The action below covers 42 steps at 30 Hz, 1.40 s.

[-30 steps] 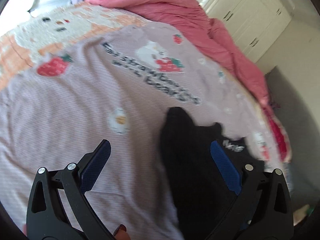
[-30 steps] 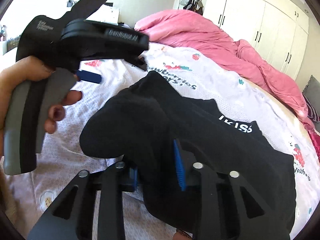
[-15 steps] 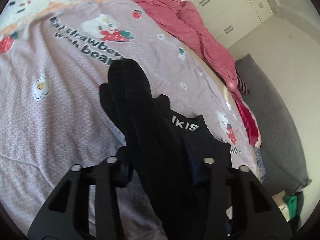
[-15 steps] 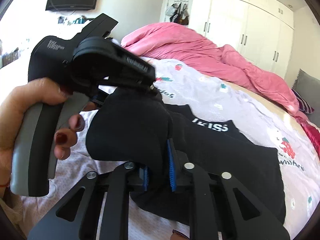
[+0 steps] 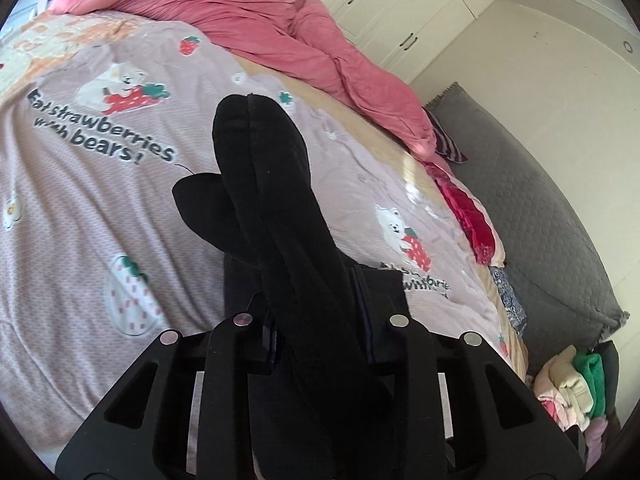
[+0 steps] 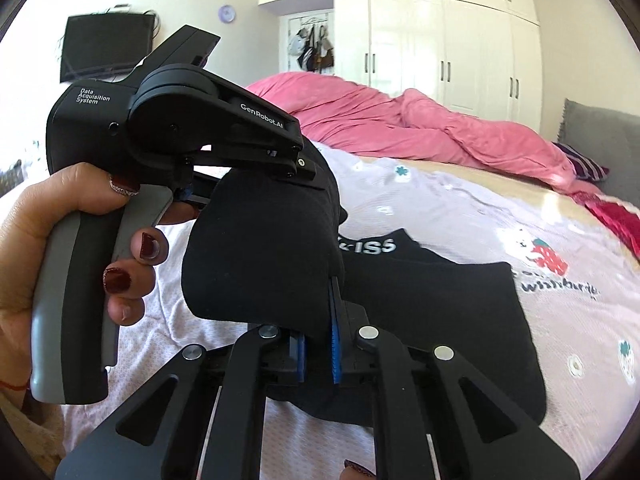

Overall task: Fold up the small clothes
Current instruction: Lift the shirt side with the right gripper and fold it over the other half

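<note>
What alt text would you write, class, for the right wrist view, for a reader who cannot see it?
The right gripper and the hand-held left gripper both pinch a lifted fold of a black garment above a strawberry-print bedsheet. A pink duvet and white wardrobes lie behind.

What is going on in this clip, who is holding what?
A person with a handheld gripper in each hand is folding a black garment on a bed with a strawberry-and-bear sheet. The right gripper is shut on a lifted fold of it, and the left gripper is clamped on the same raised fabric. The rest of the garment lies flat on the sheet, white lettering showing. A pink duvet is bunched behind.
</note>
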Each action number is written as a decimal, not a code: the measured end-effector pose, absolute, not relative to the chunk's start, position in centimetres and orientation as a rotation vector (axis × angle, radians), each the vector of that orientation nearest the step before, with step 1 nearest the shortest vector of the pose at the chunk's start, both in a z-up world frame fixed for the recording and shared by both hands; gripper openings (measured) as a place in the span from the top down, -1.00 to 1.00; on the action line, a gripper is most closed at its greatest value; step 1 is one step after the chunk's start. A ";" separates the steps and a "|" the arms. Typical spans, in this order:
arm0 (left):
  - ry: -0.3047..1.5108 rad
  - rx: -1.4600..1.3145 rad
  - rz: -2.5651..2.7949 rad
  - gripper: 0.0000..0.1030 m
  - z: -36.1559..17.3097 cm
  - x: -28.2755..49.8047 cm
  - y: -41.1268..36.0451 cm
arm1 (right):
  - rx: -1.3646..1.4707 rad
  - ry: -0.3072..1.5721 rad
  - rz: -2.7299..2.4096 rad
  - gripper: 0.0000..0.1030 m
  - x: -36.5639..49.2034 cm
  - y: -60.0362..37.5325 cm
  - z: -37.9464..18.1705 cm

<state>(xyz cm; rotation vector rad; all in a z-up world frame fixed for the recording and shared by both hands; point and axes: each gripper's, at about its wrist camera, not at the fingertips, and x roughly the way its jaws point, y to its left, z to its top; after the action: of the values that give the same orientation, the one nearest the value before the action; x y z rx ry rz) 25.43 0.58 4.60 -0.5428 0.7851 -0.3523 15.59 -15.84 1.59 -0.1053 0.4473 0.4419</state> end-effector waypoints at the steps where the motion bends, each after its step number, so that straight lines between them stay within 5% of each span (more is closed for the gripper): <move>1: 0.787 -0.541 -0.360 0.61 4.7 25.5 0.1 | -0.097 0.445 0.436 0.85 15.5 -16.3 1.7; 25: 0.970 -0.378 -0.407 0.59 0.7 29.4 -11.6 | 0.147 0.591 0.343 0.85 16.0 -25.3 -1.5; 28: 0.993 -0.389 -0.433 0.41 -0.1 29.9 -12.3 | 0.207 0.627 0.342 0.85 16.3 -26.3 -2.2; 30: 0.985 -0.400 -0.469 0.04 -0.1 29.9 -12.5 | 0.249 0.647 0.348 0.84 16.4 -26.9 -2.7; 33: 0.945 -0.449 -0.521 -0.30 0.7 29.3 -11.9 | 0.301 0.677 0.326 0.72 16.5 -27.9 -3.3; 39: 0.887 -0.470 -0.437 -0.18 0.8 27.9 -7.9 | 0.480 0.763 0.335 0.40 16.6 -30.4 -4.7; 42: 0.870 -0.425 -0.376 -0.15 0.2 26.9 -6.4 | 0.543 0.776 0.379 0.07 16.6 -30.9 -4.0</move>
<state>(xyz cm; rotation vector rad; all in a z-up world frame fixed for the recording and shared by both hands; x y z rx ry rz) 26.88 -6.43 0.23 -0.4254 0.8695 -0.3764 16.61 -30.93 -3.98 0.5426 0.7759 0.3790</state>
